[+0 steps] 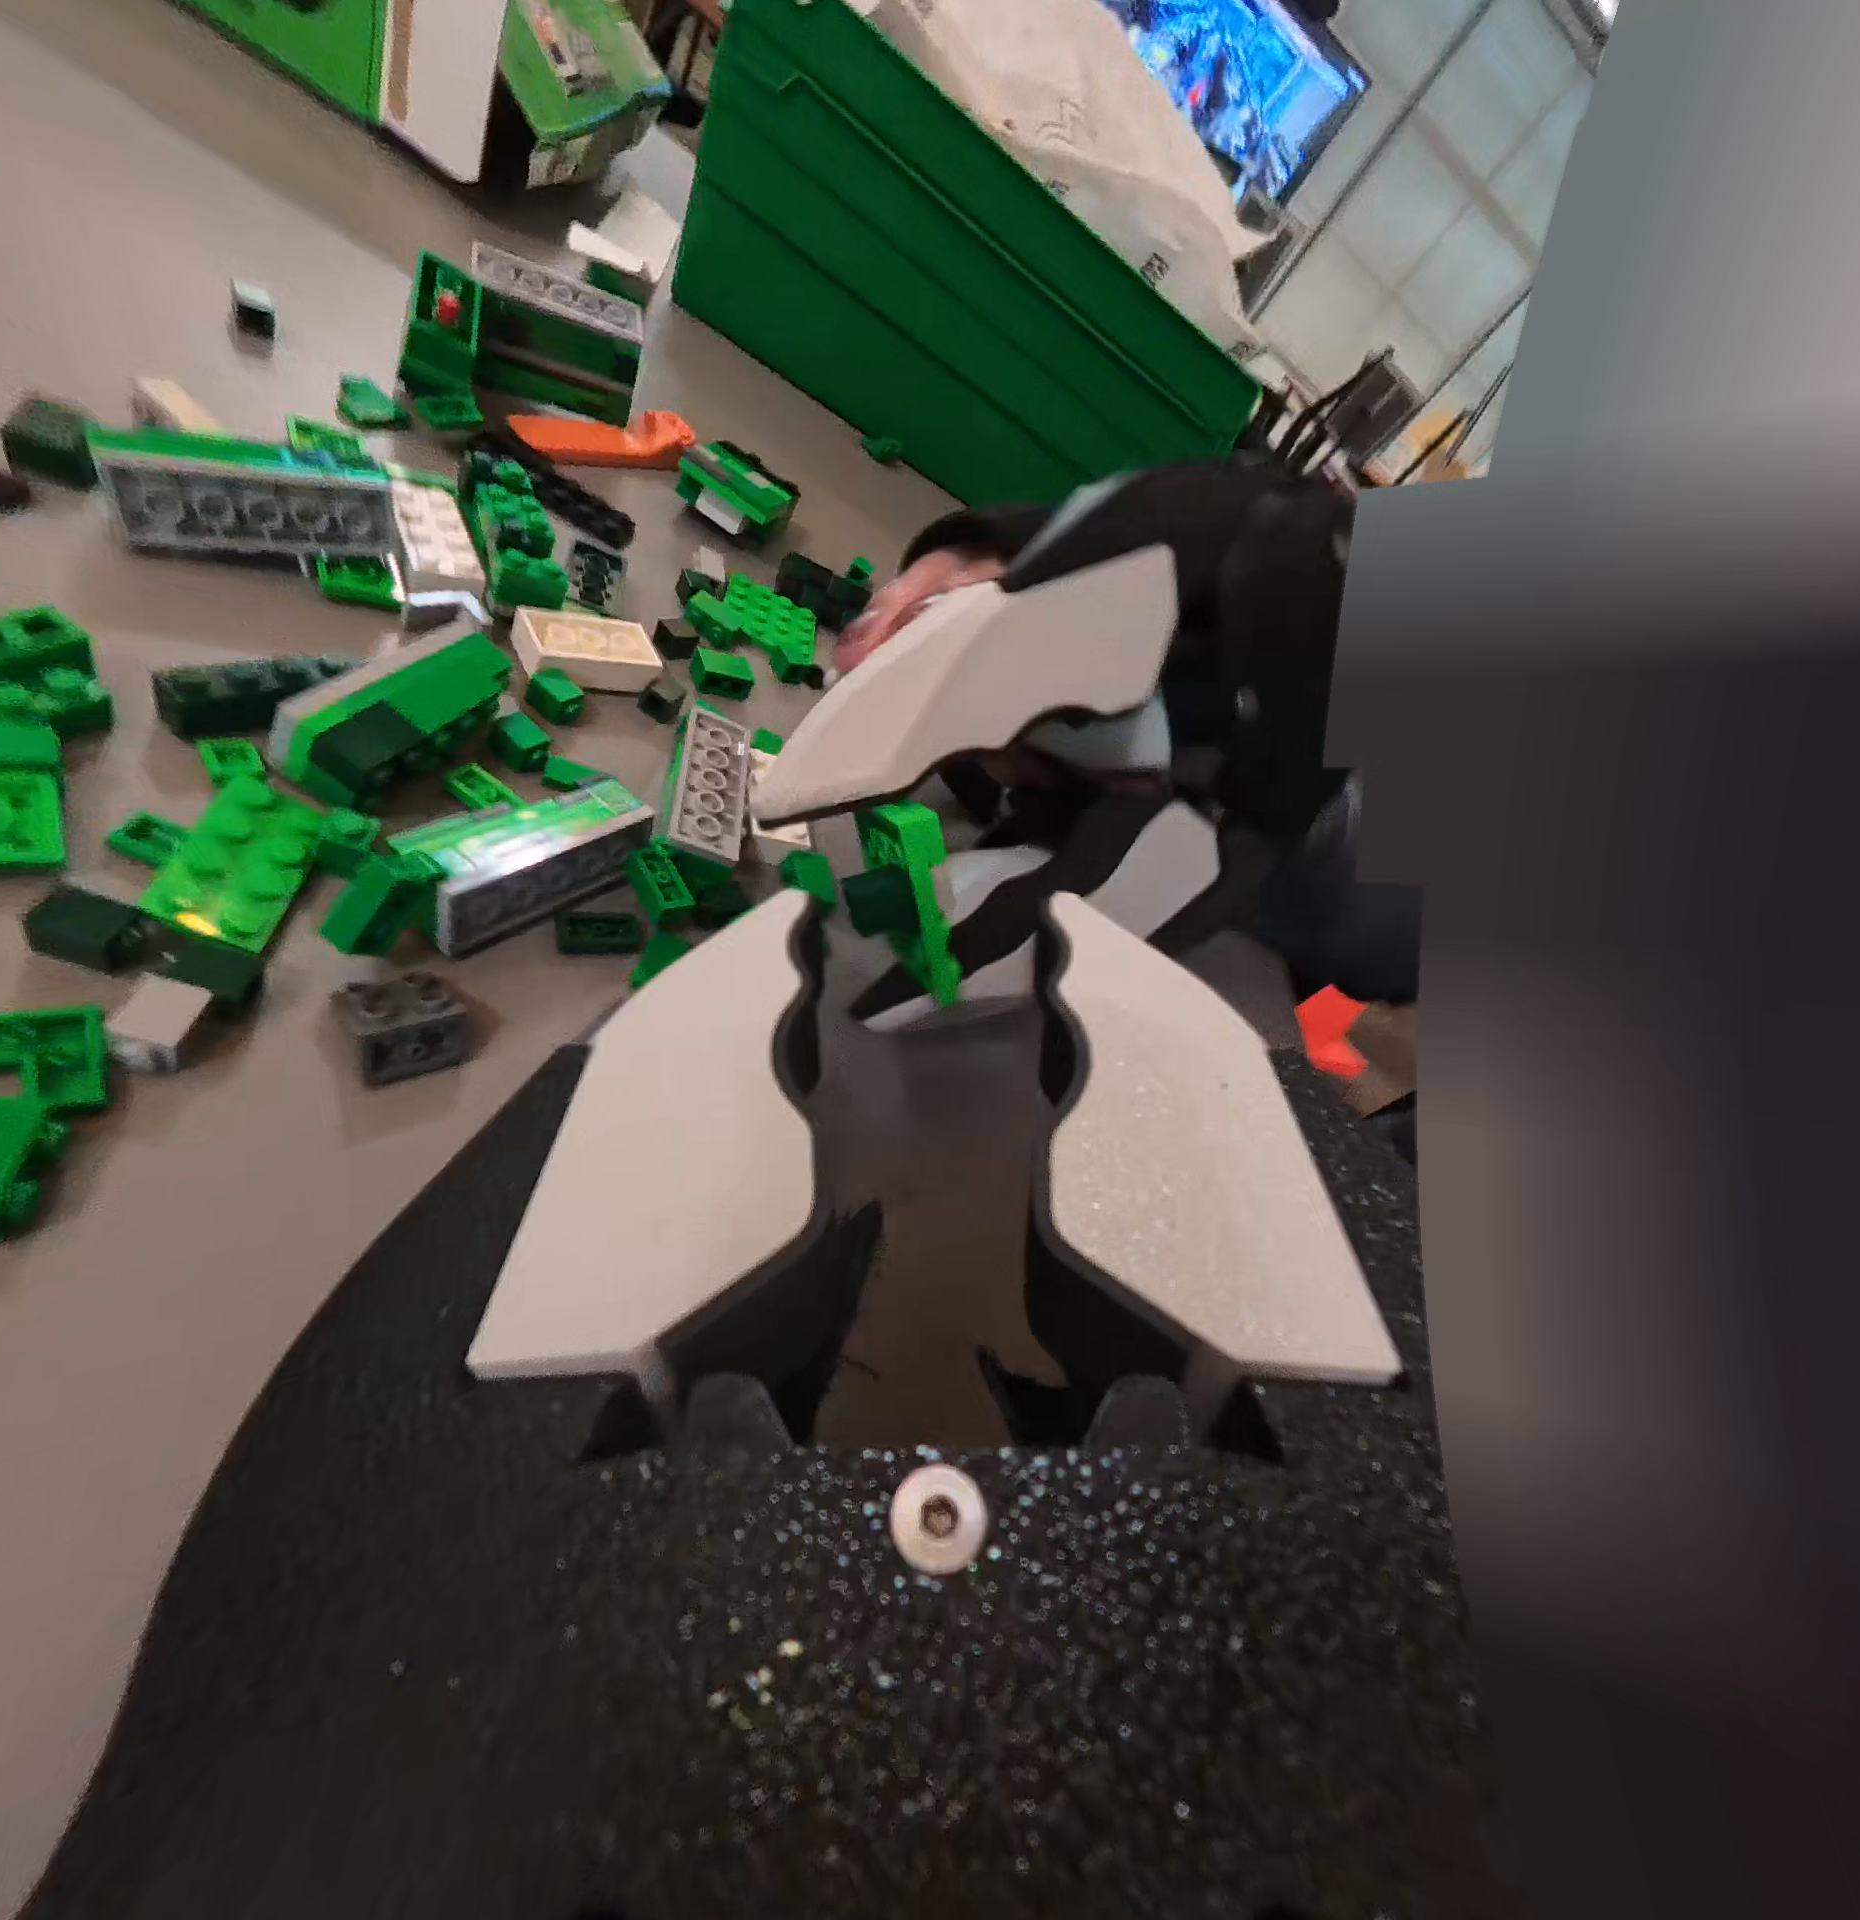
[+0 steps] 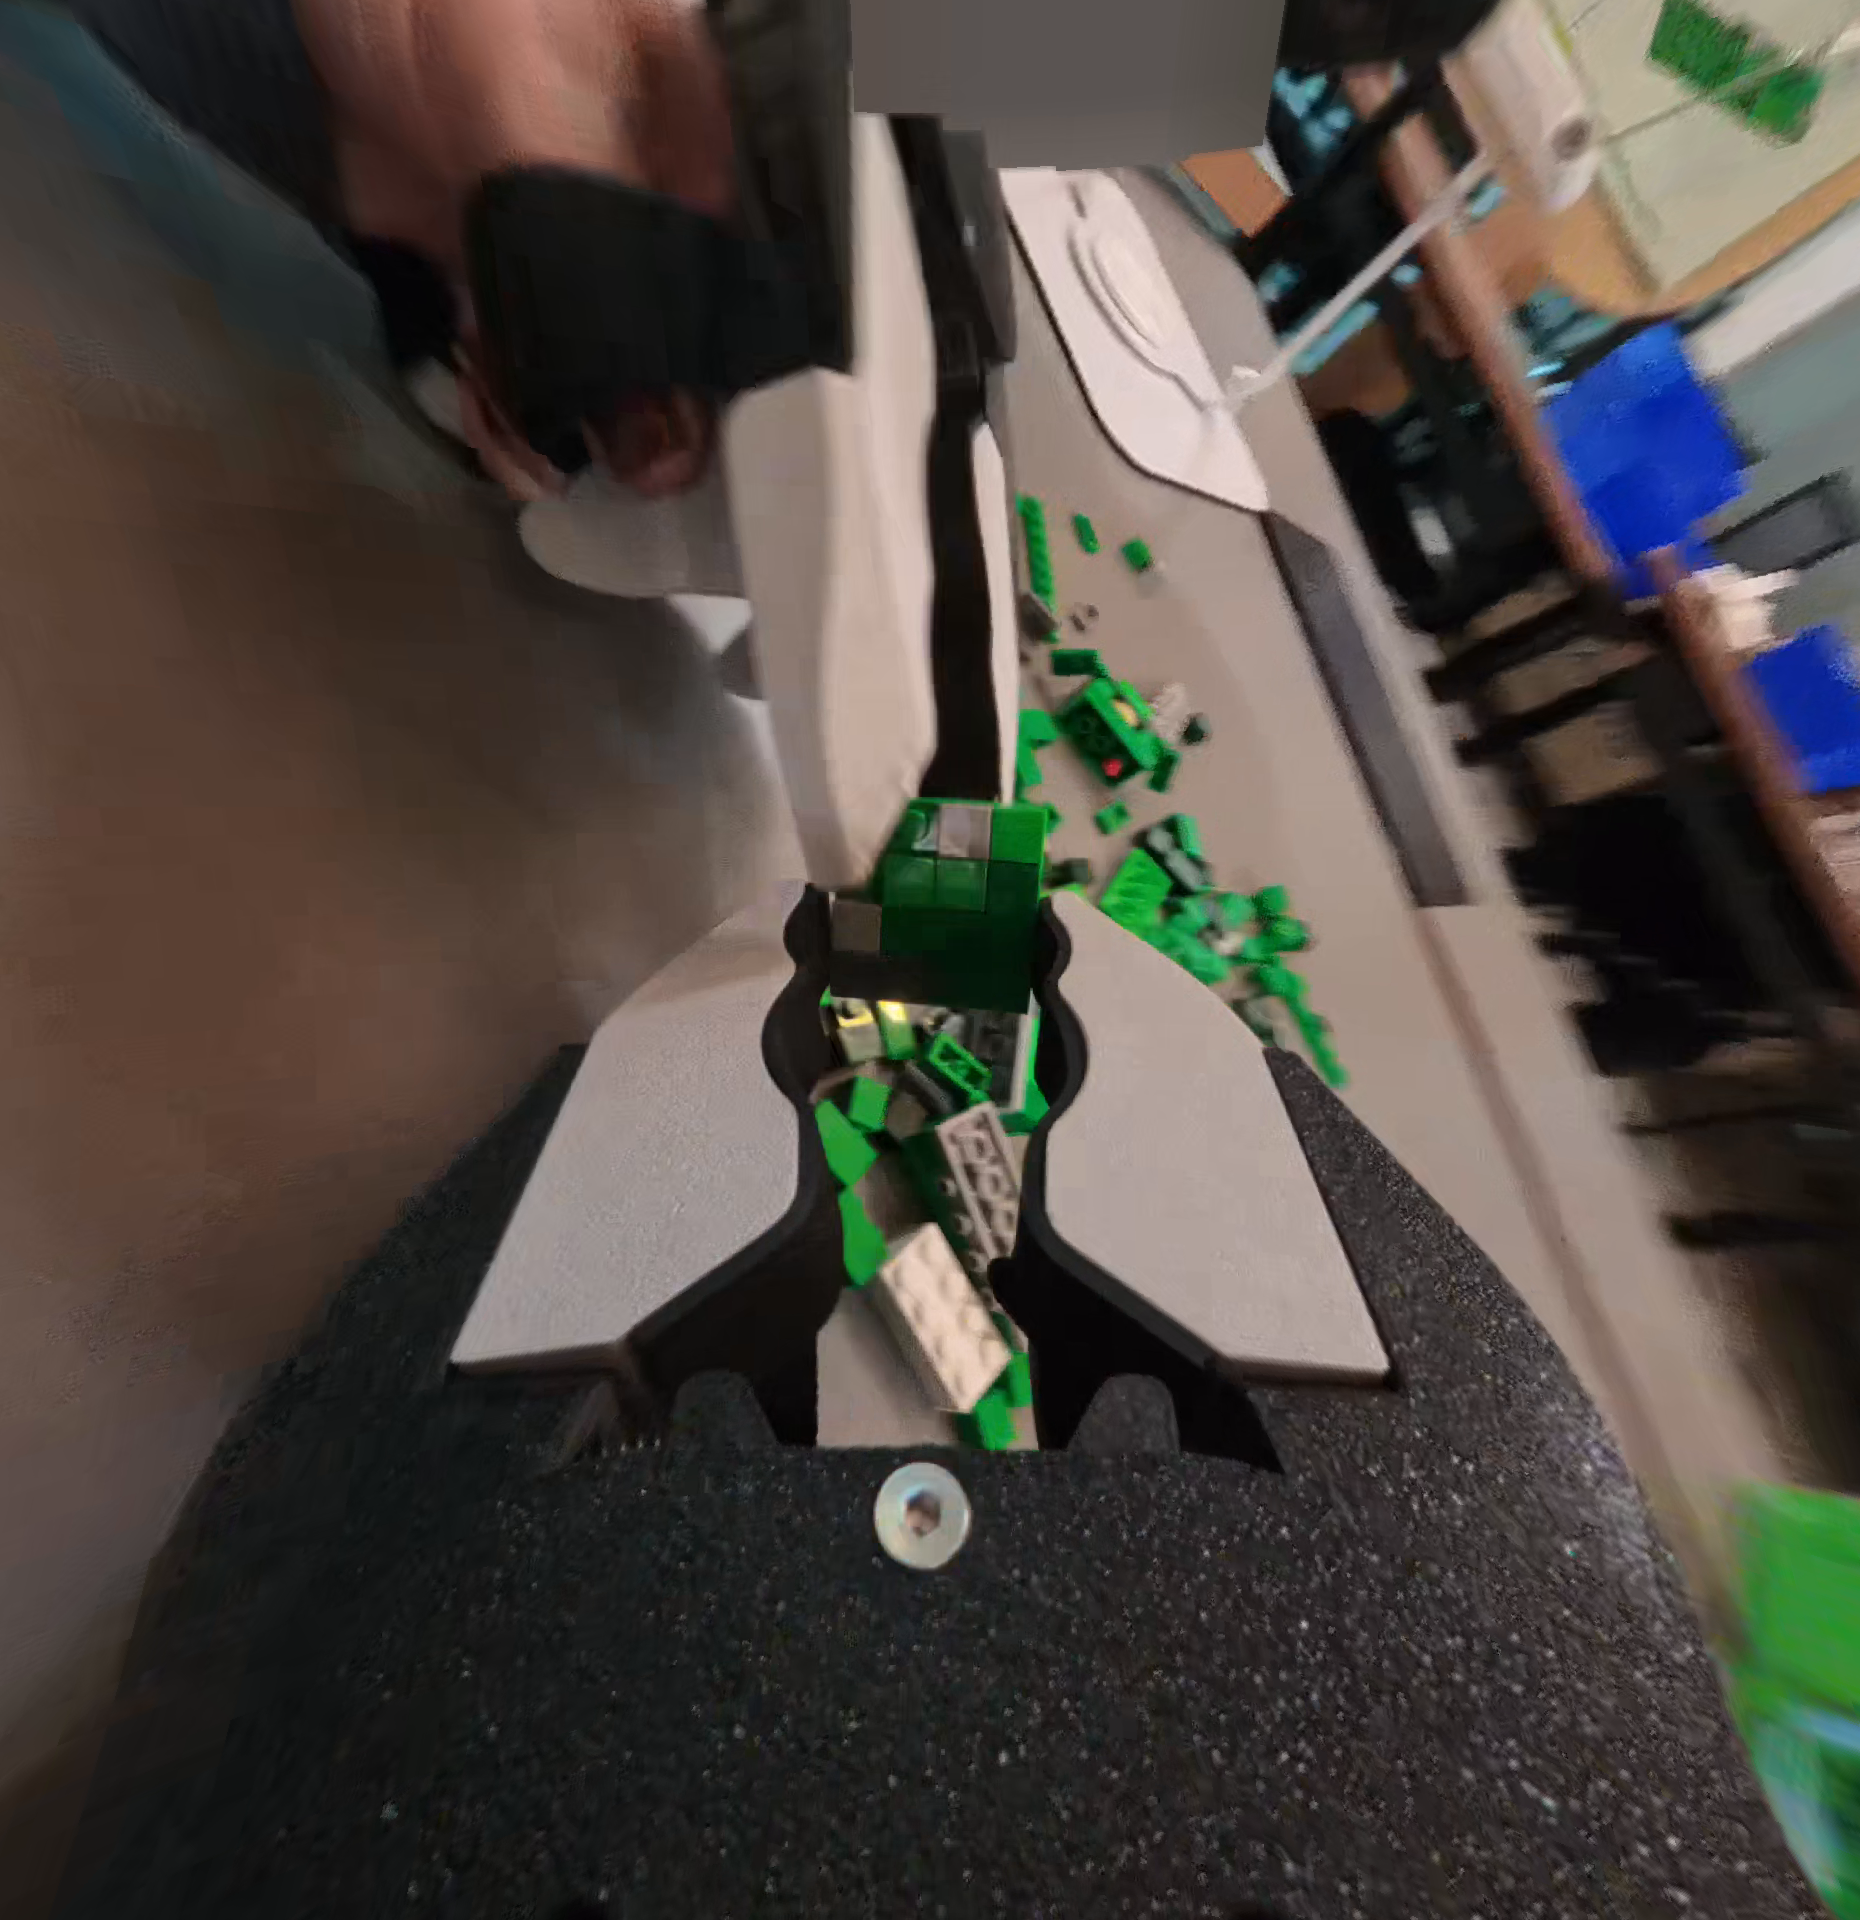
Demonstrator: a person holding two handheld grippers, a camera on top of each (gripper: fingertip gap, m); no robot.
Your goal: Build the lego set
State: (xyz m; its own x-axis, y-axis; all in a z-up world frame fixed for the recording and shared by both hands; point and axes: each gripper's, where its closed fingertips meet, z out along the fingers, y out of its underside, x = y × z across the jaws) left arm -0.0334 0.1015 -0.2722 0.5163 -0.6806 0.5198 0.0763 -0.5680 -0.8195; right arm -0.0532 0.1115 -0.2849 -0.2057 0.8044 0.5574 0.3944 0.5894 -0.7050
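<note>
My right gripper (image 2: 936, 925) is shut on a small green lego assembly (image 2: 947, 935) with grey and dark tiles and holds it above the table. In the left wrist view it (image 1: 843, 914) comes in from the right, with the green assembly (image 1: 905, 894) between its white fingers. My left gripper (image 1: 931, 914) is open, its fingertips just in front of that assembly, with nothing between the fingers. In the right wrist view the left gripper (image 2: 936, 821) reaches down from above to the top of the assembly.
Several loose green, grey and white bricks (image 1: 386, 727) lie over the grey table to the left, with an orange piece (image 1: 593, 436) and a dark grey brick (image 1: 412, 1023). A tall green box (image 1: 905, 260) stands behind. A hand (image 2: 552, 156) holds the left gripper. Less than 4 cm separates the two grippers' tips.
</note>
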